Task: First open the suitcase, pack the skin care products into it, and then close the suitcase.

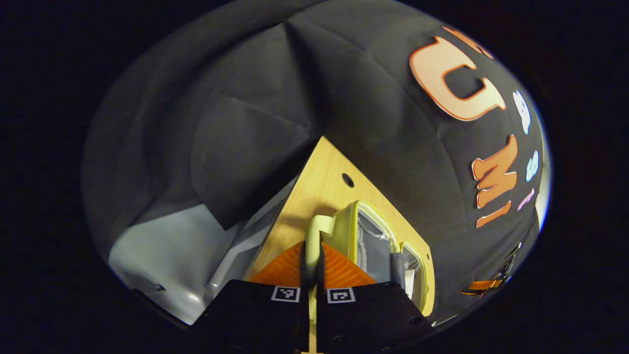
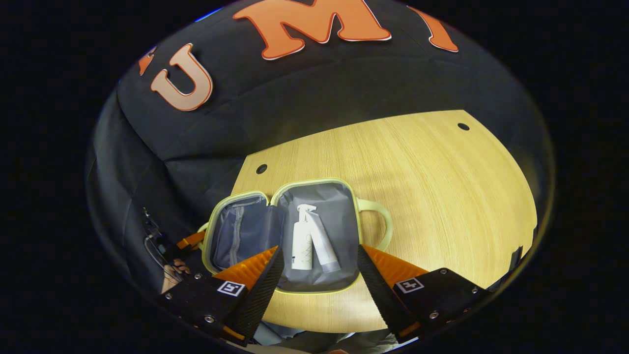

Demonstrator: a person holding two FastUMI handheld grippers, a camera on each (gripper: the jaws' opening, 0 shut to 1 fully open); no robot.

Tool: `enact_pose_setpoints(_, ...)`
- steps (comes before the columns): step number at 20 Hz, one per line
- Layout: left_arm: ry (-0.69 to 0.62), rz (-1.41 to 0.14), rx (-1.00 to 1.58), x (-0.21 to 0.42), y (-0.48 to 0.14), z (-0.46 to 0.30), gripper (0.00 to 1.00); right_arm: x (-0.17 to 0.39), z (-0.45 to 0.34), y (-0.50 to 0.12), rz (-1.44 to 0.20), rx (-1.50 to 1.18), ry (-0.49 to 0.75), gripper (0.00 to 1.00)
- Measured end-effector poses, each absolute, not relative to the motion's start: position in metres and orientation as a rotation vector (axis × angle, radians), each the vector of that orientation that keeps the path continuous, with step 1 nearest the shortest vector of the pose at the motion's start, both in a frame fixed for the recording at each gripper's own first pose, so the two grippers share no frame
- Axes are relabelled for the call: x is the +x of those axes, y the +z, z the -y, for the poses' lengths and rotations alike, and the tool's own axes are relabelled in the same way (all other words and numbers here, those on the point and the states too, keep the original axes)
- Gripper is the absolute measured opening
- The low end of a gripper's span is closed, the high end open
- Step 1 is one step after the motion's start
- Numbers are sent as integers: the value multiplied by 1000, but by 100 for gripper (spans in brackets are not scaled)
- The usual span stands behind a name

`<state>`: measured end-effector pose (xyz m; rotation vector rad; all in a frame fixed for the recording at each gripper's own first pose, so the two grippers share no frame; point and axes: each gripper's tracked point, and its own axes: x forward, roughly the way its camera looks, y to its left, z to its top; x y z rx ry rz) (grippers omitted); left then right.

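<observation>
Your left tool [image 1: 310, 275] is clamped on the pale yellow suitcase's loop handle [image 1: 314, 231]. The small grey-lined suitcase [image 2: 285, 236] lies open on the light wooden table [image 2: 442, 196], a white spray bottle [image 2: 302, 243] and grey tube [image 2: 324, 248] inside. Your right tool [image 2: 319, 275] hovers wide open, holding nothing. Tugging the handle could tip the products out.

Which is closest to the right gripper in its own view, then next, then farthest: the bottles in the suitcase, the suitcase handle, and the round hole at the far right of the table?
1. The bottles, lying in the suitcase just ahead of the right gripper.
2. The suitcase handle, a bit farther, to the right.
3. The round hole, far back on the table, to the right.
</observation>
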<state>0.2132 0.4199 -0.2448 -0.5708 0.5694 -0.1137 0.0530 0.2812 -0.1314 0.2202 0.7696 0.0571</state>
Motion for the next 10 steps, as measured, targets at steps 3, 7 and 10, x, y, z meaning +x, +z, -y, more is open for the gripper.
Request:
enact_pose_setpoints(3, -171, -515, -497, 203, -177, -391, 6, 57, -278, -120, -729, 227, 86, 96)
enact_pose_setpoints(7, -241, -490, -350, 187, -112, -331, 6, 56, -262, -103, -672, 251, 120, 96)
enact_pose_setpoints(10, -288, -473, -260, 177, -69, -277, 5, 58, -233, -80, -596, 232, 119, 96)
